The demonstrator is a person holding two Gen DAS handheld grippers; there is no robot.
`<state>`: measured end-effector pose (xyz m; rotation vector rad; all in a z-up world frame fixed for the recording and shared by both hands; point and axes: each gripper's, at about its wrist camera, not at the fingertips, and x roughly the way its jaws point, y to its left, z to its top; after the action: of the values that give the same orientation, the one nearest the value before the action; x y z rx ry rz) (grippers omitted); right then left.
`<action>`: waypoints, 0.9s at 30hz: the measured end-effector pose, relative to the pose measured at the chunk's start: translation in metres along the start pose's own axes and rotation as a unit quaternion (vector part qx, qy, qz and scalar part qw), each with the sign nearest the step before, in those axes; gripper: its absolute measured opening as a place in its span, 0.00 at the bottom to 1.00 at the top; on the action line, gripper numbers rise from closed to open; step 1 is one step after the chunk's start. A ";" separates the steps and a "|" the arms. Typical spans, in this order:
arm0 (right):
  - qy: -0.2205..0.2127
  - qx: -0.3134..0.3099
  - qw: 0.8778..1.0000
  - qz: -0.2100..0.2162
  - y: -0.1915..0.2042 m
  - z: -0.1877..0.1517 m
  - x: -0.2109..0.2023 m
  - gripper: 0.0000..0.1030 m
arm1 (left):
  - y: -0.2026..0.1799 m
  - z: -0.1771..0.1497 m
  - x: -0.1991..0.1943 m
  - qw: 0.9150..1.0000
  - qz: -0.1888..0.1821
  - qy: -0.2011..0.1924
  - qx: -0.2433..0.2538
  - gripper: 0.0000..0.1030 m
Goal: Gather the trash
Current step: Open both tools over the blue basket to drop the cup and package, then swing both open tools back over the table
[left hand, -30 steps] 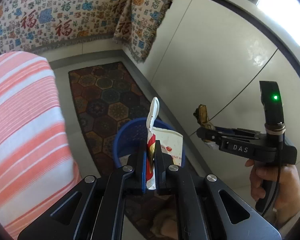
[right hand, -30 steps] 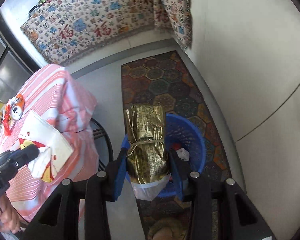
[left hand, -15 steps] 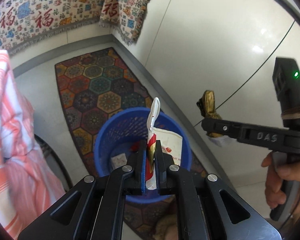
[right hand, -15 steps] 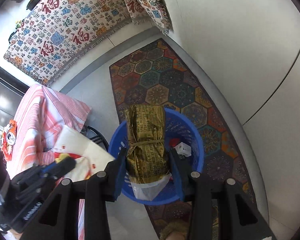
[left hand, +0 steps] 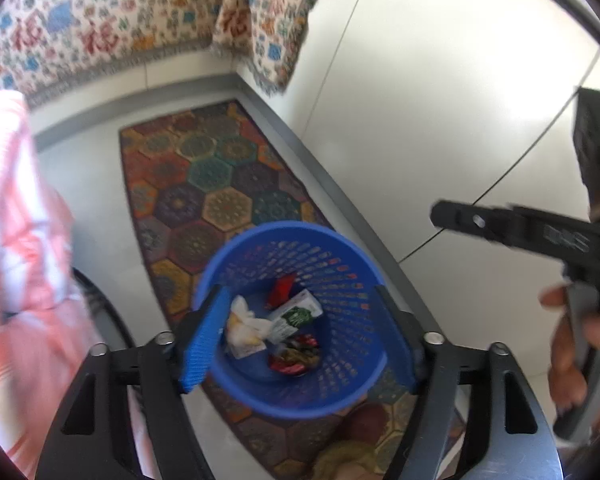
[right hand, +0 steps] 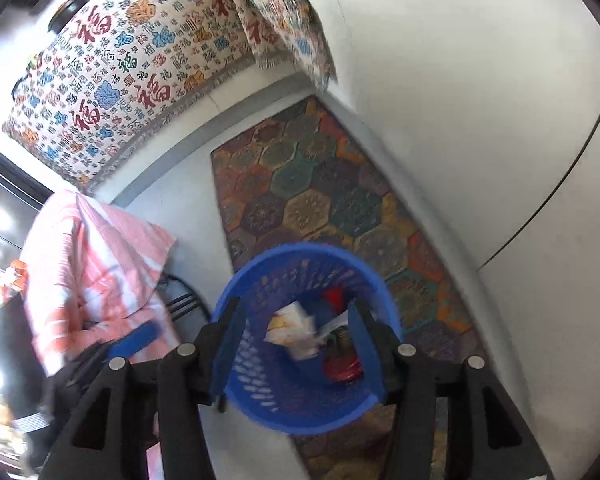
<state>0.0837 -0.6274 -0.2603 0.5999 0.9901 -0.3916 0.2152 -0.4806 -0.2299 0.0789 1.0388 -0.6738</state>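
Trash (wrappers, a carton) lies inside the blue basket on a patterned rug. Above it, left gripper and right gripper both hang with jaws spread apart, gripping nothing.

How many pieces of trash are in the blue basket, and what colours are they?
In the blue basket, seen from the left wrist:
White crumpled wrapper: 1
Green-and-white carton: 1
Red packet: 1
Red-and-dark wrapper: 1
Total: 4 that I can tell apart; more may be hidden underneath.
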 end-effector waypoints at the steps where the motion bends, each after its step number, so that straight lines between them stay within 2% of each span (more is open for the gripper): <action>1: -0.009 -0.009 1.000 -0.012 0.005 0.001 -0.005 0.53 | 0.001 -0.004 -0.016 1.000 0.002 -0.009 0.003 0.82; 2: -0.016 -0.017 0.999 -0.024 0.010 0.002 -0.010 0.56 | 0.002 -0.008 -0.028 1.000 0.005 -0.016 0.005 0.84; 3: -0.022 -0.024 0.999 -0.032 0.015 0.004 -0.014 0.68 | 0.004 -0.013 -0.043 1.000 0.008 -0.023 0.006 0.87; 5: -0.037 -0.034 0.998 -0.039 0.026 0.005 -0.022 0.76 | 0.011 -0.024 -0.073 0.999 0.007 -0.035 -0.002 0.91; 9: -0.068 -0.050 0.995 -0.046 0.051 0.005 -0.037 0.76 | 0.021 -0.048 -0.130 0.999 0.016 -0.044 -0.005 0.92; 12: -0.091 -0.066 0.993 -0.037 0.078 0.002 -0.048 0.76 | 0.035 -0.068 -0.172 0.997 0.037 -0.061 -0.004 0.95; 16: -0.118 -0.108 0.987 -0.018 0.127 -0.015 -0.064 0.76 | 0.078 -0.098 -0.214 0.992 0.097 -0.075 -0.009 0.96; 21: -0.126 -0.182 0.975 0.028 0.204 -0.053 -0.069 0.76 | 0.167 -0.137 -0.241 0.980 0.170 -0.069 -0.080 0.96; 24: -0.127 -0.238 0.962 0.050 0.255 -0.086 -0.067 0.76 | 0.221 -0.158 -0.247 0.967 0.218 -0.061 -0.120 0.96; 27: -0.107 -0.285 0.949 0.080 0.303 -0.122 -0.062 0.76 | 0.269 -0.173 -0.254 0.953 0.253 -0.058 -0.157 0.96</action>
<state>0.1431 -0.3137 -0.1687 0.1056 0.7868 -0.0141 0.1470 -0.0808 -0.1803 0.0260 0.9493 -0.0443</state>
